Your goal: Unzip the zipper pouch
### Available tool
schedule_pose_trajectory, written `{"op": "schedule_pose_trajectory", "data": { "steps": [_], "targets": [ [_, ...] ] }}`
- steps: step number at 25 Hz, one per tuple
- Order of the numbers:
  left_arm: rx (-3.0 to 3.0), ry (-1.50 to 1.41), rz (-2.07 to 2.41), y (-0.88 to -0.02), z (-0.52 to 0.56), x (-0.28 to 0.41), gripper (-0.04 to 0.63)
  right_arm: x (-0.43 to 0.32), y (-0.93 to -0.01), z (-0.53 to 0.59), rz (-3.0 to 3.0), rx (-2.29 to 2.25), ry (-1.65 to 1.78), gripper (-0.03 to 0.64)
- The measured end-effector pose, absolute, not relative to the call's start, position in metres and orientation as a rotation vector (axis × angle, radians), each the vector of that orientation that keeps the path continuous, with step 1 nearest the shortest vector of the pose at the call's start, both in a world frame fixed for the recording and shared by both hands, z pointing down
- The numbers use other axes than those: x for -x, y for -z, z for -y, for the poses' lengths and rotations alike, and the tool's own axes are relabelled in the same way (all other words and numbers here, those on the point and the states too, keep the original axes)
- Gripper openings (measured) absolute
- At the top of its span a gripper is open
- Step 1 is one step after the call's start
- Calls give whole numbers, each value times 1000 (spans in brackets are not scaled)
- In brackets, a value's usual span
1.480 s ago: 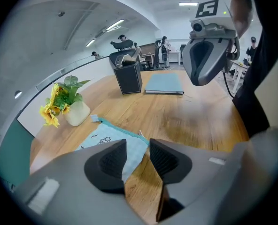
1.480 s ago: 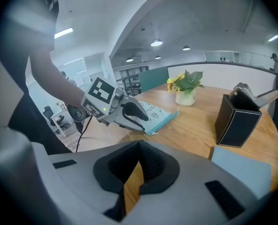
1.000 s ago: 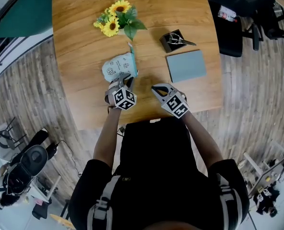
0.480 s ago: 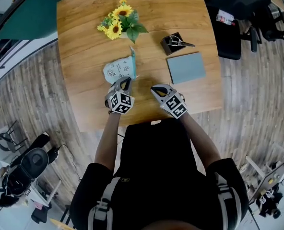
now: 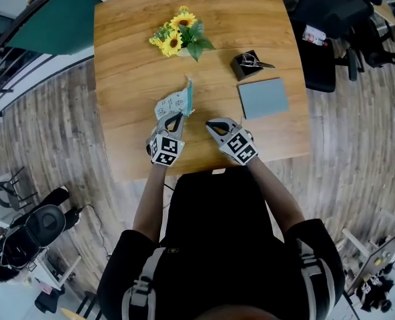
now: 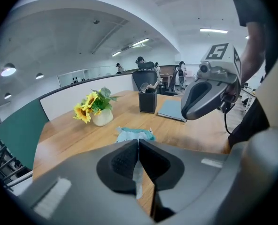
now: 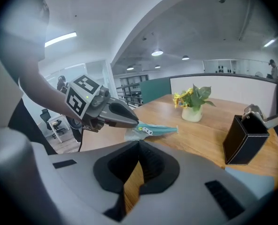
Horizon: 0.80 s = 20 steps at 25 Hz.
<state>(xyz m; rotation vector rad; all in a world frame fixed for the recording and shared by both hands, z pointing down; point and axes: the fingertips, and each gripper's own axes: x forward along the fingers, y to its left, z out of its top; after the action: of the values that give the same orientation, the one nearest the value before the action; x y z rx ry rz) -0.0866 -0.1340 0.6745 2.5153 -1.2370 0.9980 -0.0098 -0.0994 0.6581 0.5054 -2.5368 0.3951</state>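
The left gripper [image 5: 172, 120] has just been closing its jaws, which now pinch the near edge of the pouch [image 5: 174, 104] and hold that end above the table [image 5: 131, 45]. The pouch's long axis runs away from the person, toward the flowers [image 5: 182, 39], with its teal zipper edge on the right. The right gripper [image 5: 212, 126], near the pouch, is clenched on nothing.

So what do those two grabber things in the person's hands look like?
Both are grey plastic, tapering to a pointed snout. The left gripper and the right gripper each carry a white cube printed with black square markers. The jaws have dark, bumpy inner pads. A black cable hangs from the right one. The person wears a black short-sleeved top with grey shoulder straps.
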Motion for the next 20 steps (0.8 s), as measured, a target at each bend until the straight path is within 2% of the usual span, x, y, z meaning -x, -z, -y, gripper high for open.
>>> {"op": "schedule_pose_trajectory", "data": {
  "steps": [16, 20],
  "targets": [
    [-2644, -919, 1205, -618, 77, 109, 9, 55, -621, 67, 2632, -470, -335, 5],
    [-2677, -899, 1176, -611, 58, 108, 9, 62, -612, 62, 2673, -473, -356, 31]
  ]
}}
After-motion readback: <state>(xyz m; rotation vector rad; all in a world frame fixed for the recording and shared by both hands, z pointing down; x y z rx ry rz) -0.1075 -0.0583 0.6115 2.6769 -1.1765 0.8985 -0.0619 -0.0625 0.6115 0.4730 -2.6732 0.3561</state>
